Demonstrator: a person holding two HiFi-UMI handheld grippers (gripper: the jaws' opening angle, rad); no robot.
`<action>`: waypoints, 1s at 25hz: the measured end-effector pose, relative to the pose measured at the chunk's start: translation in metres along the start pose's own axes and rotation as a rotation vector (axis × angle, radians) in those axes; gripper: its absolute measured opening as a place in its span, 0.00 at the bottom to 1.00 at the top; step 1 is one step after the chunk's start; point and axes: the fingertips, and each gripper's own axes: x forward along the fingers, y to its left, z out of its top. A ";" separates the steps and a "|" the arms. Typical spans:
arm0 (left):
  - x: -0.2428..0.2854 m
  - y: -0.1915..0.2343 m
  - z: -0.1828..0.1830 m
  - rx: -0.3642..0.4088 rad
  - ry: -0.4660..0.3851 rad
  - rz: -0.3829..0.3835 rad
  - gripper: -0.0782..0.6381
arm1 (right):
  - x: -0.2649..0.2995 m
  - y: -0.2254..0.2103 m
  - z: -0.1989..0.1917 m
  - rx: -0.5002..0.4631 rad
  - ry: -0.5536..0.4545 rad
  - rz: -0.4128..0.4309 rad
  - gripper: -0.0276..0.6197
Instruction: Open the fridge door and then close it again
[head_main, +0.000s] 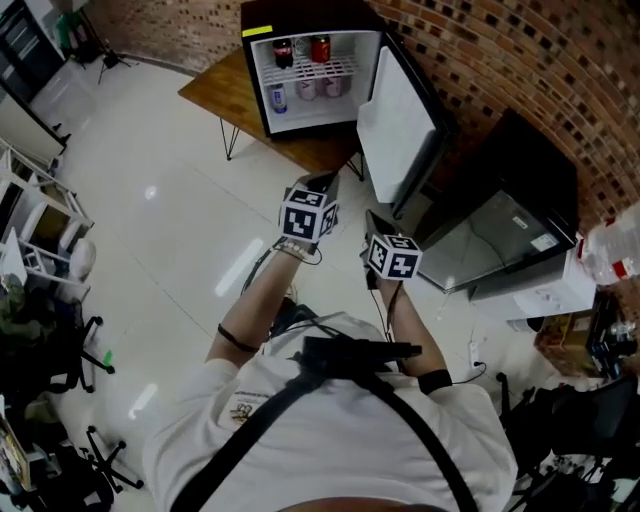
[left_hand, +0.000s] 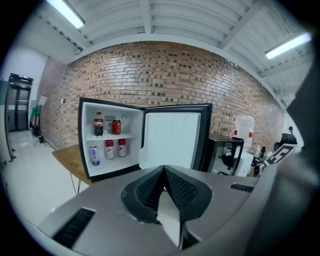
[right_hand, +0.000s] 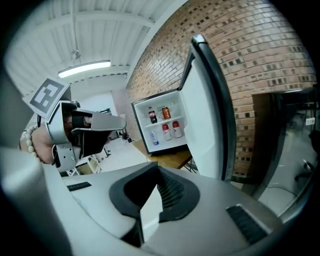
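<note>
A black mini fridge (head_main: 300, 15) stands on a wooden table (head_main: 215, 92) against the brick wall. Its door (head_main: 400, 125) hangs wide open to the right. On its white shelves are cans and small bottles (head_main: 300, 50). My left gripper (head_main: 322, 184) and right gripper (head_main: 374, 222) are both held in the air short of the fridge, side by side, touching nothing. In the left gripper view the jaws are shut with nothing between them, aimed at the open fridge (left_hand: 82, 142) and its door (left_hand: 172, 140). The right gripper's jaws are shut and empty too, close to the door's edge (right_hand: 212, 110).
A black glass-fronted cabinet (head_main: 500, 235) stands right of the fridge, with a large water bottle (head_main: 615, 250) beyond it. Chairs and racks (head_main: 40, 250) crowd the left side. A cable lies on the tiled floor (head_main: 160, 200) near my feet.
</note>
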 end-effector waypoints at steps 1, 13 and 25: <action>-0.009 0.013 -0.007 -0.026 -0.002 0.020 0.11 | 0.006 0.008 0.001 -0.010 0.004 0.014 0.06; -0.085 0.113 -0.066 -0.157 0.015 0.211 0.11 | 0.051 0.081 0.016 -0.051 0.012 0.128 0.06; -0.092 0.127 -0.058 -0.144 -0.003 0.226 0.11 | 0.052 0.090 0.008 -0.044 0.023 0.117 0.06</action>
